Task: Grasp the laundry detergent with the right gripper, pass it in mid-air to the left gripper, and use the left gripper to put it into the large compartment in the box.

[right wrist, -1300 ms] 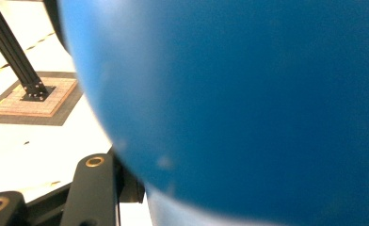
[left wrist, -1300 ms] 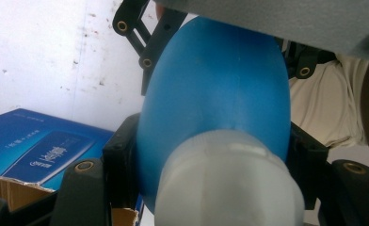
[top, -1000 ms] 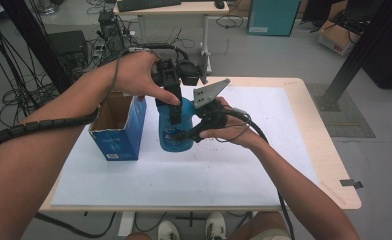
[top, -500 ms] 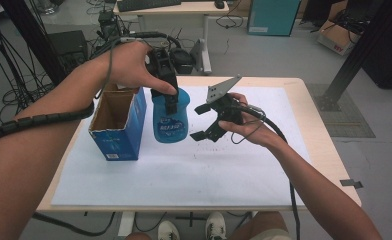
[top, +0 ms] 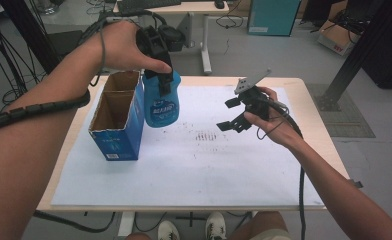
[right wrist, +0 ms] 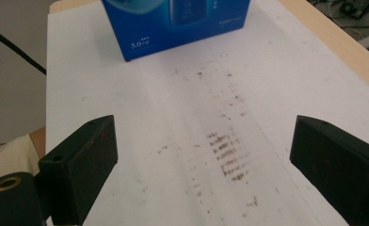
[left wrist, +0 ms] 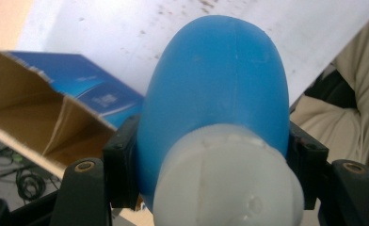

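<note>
One upright bottle (top: 161,102), left gripper (top: 156,52) clamped.

A blue plastic bottle (top: 160,102) with a white cap and printed label hangs upright above the worktop, upper left of centre in the high view. Just left stands an open blue cardboard box (top: 115,120), empty.
</note>
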Tool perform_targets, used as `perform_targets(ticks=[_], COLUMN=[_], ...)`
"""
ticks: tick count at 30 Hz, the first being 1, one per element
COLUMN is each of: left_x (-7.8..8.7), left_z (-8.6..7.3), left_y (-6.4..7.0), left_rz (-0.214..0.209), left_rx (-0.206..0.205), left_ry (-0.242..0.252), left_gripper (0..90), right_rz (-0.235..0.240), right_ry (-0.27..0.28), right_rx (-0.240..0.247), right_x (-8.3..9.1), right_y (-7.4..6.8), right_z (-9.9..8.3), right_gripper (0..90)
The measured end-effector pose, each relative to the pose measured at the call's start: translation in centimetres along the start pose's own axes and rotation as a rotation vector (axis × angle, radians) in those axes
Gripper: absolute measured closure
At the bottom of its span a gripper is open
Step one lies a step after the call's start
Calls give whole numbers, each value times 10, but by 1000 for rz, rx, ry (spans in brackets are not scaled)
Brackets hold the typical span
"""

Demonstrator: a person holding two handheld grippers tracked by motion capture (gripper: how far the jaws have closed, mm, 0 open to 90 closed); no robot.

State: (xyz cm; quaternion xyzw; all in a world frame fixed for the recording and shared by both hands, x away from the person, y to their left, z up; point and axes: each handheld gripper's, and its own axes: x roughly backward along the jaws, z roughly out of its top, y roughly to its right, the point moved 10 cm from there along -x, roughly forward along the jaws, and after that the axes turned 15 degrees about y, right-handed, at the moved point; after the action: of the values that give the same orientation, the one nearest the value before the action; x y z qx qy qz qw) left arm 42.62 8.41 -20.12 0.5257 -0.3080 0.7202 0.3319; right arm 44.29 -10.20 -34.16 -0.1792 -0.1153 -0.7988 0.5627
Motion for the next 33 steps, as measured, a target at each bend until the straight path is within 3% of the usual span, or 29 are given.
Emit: perform_targets(ticks=[6,8,18,24,29,33], left_x=[20,26,52,62,68,75], left_z=[-1,-2,-12,-17,-21,-23], left_y=[-19,-23,-35,-46,-58,-69], left_rz=[55,64,41,63,69,98], left_rx=[101,137,340,401,488,545], left_ry=[11,13,-13,-8,18,38], left_gripper=[365,365,365,365,365,366], right_rz=[-56,-76,-122,-140,-164,-180], right_ry=[-31,-48,-104,-112,-133,-134], right_rx=[-13,-42,-60,-85,-95,-98], right_x=[22,30,59,73,84,93], right_y=[14,17,29,33,37,40], right_z=[-5,-8,-20,-23,-28,-28], right_gripper=[80,80,81,80,79,78])
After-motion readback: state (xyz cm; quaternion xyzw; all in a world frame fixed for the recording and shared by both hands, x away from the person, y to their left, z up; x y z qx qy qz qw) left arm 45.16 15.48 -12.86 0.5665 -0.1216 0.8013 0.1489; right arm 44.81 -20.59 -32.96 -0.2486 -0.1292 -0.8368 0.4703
